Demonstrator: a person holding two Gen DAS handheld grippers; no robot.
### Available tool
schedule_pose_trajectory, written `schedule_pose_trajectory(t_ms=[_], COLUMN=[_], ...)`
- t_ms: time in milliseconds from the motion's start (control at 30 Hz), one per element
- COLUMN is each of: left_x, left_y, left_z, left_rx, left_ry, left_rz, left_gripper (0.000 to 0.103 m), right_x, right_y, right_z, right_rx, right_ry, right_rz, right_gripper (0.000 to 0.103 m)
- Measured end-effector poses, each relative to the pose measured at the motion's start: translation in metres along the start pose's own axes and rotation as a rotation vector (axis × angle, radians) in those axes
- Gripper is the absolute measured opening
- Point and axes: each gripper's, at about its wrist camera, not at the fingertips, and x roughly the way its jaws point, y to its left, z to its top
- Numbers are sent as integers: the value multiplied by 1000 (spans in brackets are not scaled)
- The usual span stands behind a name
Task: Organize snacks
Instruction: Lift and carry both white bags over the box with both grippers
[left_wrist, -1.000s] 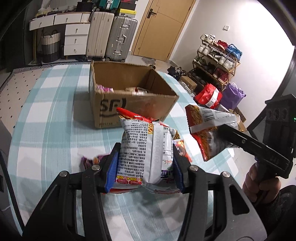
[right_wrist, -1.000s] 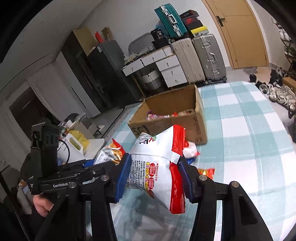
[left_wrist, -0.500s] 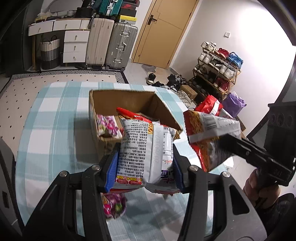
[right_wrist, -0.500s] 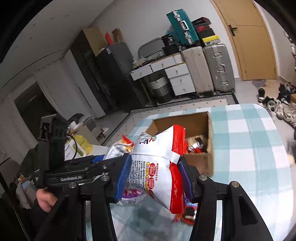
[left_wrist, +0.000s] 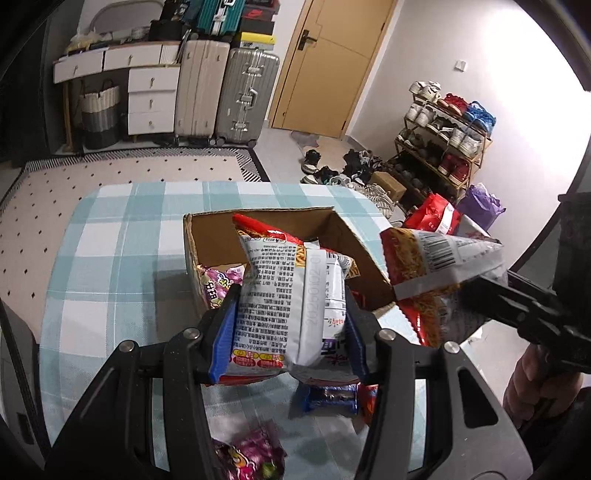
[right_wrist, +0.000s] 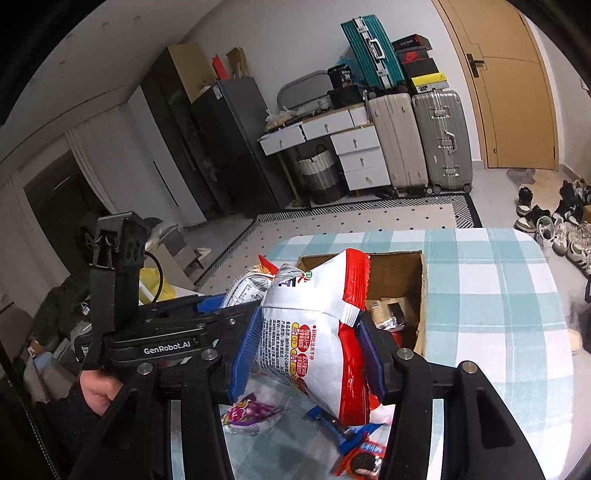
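Note:
My left gripper (left_wrist: 288, 332) is shut on a white and red noodle packet (left_wrist: 291, 306), held in the air just in front of an open cardboard box (left_wrist: 266, 218) on the checked tablecloth. My right gripper (right_wrist: 306, 354) is shut on a second white and red snack bag (right_wrist: 317, 332), also lifted near the box (right_wrist: 421, 295). In the left wrist view the right gripper's bag (left_wrist: 428, 273) hangs at the box's right corner. Inside the box lie a purple candy bag (left_wrist: 218, 284) and several other packets (right_wrist: 391, 314).
On the cloth below lie a purple candy bag (right_wrist: 251, 413), a blue wrapped bar (right_wrist: 332, 424) and a cookie pack (right_wrist: 362, 458). The table's far edge (left_wrist: 229, 184) lies just beyond the box. Suitcases (left_wrist: 243, 96), drawers and a shoe rack (left_wrist: 439, 147) stand across the room.
Both grippers have risen and moved toward the box with their bags still held. The box now sits closer and lower in both views, its inside showing.

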Motion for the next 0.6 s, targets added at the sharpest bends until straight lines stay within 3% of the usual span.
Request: schedule_pose_trajectory(t_ms=[600], left_x=[72], left_y=[28], left_z=[35], left_rx=[-17], left_ry=[48], left_rz=[25], left_gripper=[47], right_x=[72], right_y=[-42], right_z=[20], right_rx=[-26], right_ry=[38], right_rz=[-96], right_gripper=[51])
